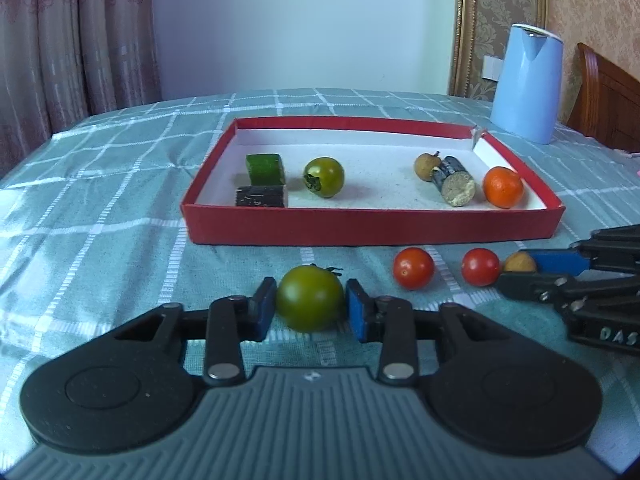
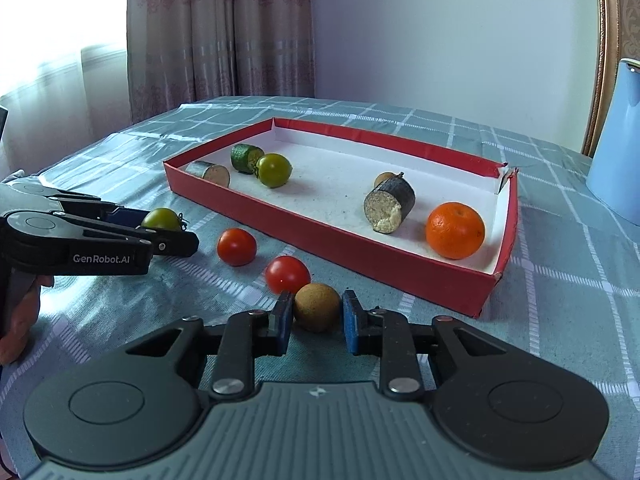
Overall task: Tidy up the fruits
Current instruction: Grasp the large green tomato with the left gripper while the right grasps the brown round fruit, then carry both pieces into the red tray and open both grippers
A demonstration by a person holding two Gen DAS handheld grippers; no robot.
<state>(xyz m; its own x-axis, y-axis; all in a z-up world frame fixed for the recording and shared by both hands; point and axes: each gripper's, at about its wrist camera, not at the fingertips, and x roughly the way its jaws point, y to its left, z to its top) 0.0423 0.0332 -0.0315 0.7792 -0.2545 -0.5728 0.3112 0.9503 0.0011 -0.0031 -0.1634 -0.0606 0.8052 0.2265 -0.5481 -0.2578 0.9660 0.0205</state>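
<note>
- Checked teal tablecloth (image 1: 100,208) across the whole table, under everything else.
- Pale blue jug (image 1: 527,84) upright at the far right, beyond the tray's corner and apart from it.
- Red cardboard tray (image 1: 372,230) with a white floor, lying flat mid-table, its far right corner split open.
- Left gripper (image 1: 311,305) low over the cloth in front of the tray, pads set either side of a green tomato (image 1: 310,298); left pad touching the skin, right pad touching or just off it, so firm hold cannot be told.
- Right gripper (image 2: 316,312) just right of that, part open around a small brown round fruit (image 2: 317,307), a slim gap at the right pad, left pad close against it.
- Inside the tray, right end: orange (image 2: 455,230), a dark-skinned cut cylinder (image 2: 389,209) lying on its side, another small brown fruit (image 1: 426,166) behind it.
- Inside the tray, left end: second green tomato (image 1: 324,177), a green-skinned chunk (image 1: 265,169), a dark chunk (image 1: 262,196) against the near wall.
- Two red cherry tomatoes (image 1: 413,268) (image 1: 480,267) on the cloth between the grippers, near the tray's front wall, the right one touching the brown fruit.
</note>
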